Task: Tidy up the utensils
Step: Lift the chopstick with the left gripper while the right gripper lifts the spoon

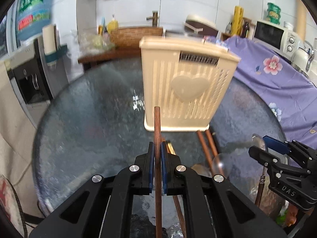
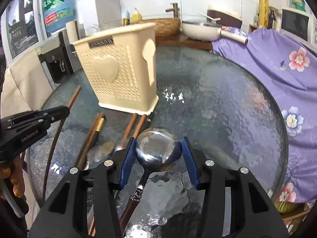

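Left wrist view: left tongs (image 1: 157, 158) clamped on a wooden chopstick (image 1: 157, 130), its tip pointing at the cream utensil holder (image 1: 186, 83) standing on the glass table (image 1: 89, 119). Right tongs (image 2: 158, 152) grip a metal spoon (image 2: 156, 148) by its bowl; more chopsticks (image 2: 136, 125) lie near the holder's base.

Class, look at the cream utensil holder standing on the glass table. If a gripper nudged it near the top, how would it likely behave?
The cream utensil holder is tall on a narrow base, so a high push would probably tip it. Its slotted plastic walls suggest it is light. On the smooth glass table a low push would likely slide it instead.
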Available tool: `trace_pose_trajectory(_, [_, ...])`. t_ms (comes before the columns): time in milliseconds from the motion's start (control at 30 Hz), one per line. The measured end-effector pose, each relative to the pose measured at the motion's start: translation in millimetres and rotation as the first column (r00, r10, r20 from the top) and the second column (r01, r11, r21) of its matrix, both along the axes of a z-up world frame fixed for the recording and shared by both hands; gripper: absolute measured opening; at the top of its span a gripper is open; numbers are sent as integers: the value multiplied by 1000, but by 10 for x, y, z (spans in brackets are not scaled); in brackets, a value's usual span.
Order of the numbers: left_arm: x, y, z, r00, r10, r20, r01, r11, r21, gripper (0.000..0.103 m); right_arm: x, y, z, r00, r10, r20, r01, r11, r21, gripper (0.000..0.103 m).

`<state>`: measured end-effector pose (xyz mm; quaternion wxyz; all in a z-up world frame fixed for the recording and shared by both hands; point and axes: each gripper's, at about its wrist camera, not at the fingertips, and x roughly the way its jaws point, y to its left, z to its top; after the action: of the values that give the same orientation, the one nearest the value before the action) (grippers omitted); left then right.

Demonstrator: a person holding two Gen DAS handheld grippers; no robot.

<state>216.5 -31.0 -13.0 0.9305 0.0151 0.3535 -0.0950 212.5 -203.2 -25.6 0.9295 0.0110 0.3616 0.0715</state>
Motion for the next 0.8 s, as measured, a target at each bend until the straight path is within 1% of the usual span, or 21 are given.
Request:
trace_pose_trajectory(67, [-73,-24,95,999,-3,37,3,1000,3,6,-40,23,70,1000,12,25,-12,1000,-7,48])
trace_pose_trajectory(167, [-138,-45,196,998,-9,70,8,1000,2,6,-109,56,140,999,22,50,-22,1000,-18,48])
trace_pose_trajectory(300, [-189,-48,272,996,-11,90,11,1000,-7,6,-202,63,215,996,35,77,-32,999,-30,48])
trace_pose_trajectory(567, [-289,-61,380,993,-15,121,17,1000,-17,6,-323,92,359,993,66,102,-61,997,-45,48])
trace_pose_trajectory(800, [-371,-5,497,988,-18,155,24,999,-35,6,-397,101,439,990,72,119,-66,996,-56,48])
